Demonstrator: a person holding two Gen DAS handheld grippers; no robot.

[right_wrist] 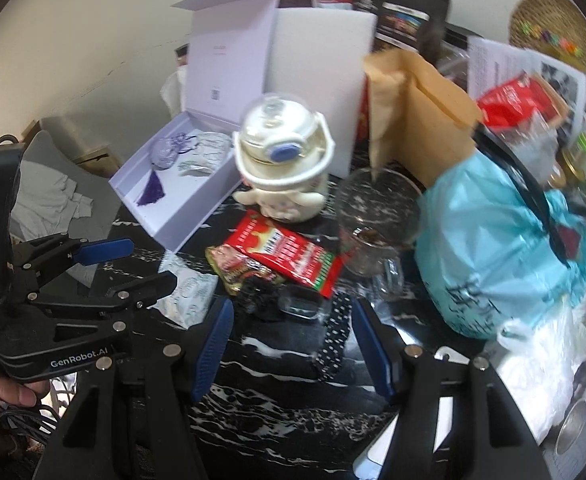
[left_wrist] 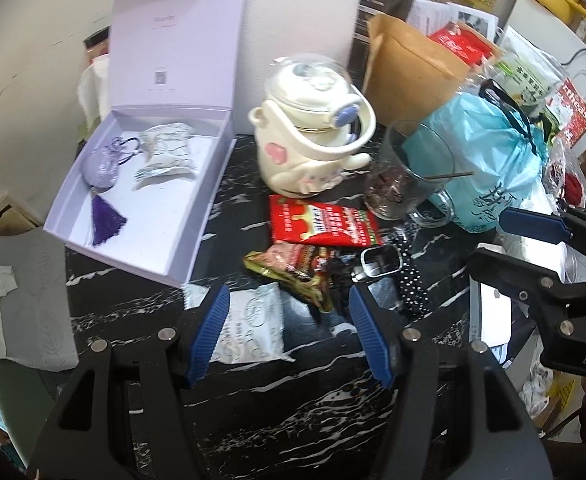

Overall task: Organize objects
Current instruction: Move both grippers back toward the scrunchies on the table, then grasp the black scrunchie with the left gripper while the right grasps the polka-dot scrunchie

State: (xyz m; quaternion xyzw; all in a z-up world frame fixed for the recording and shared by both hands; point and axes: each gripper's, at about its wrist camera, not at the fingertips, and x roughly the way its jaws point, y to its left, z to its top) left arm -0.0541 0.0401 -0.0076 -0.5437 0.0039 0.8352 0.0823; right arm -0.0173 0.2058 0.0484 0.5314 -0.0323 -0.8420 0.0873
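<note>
Lavender box [left_wrist: 141, 184]: lying lid-up, beyond-left of left tool [left_wrist: 289, 336].
Cream kettle [left_wrist: 309, 140], glass mug [left_wrist: 409, 172]: standing straight ahead.
White sachet [left_wrist: 253, 328]: sitting between the left tool's wide, empty jaws.
Right tool [right_wrist: 293, 344]: hovering wide, empty.
Risk: a low sweep would be snagging nearby wrappers [left_wrist: 293, 268].

On the black body of the left claw [right_wrist: 165, 268], seen from the right wrist, we read "GenRobot.AI". From the left wrist, the black body of the right claw [left_wrist: 489, 236] shows the letters "DAS", and a red and white printed package [left_wrist: 575, 110] at the far right shows "theast". The Chinese print on the red snack packet [left_wrist: 325, 222] and the light blue plastic bag [left_wrist: 489, 152] is too blurred for us to read.
</note>
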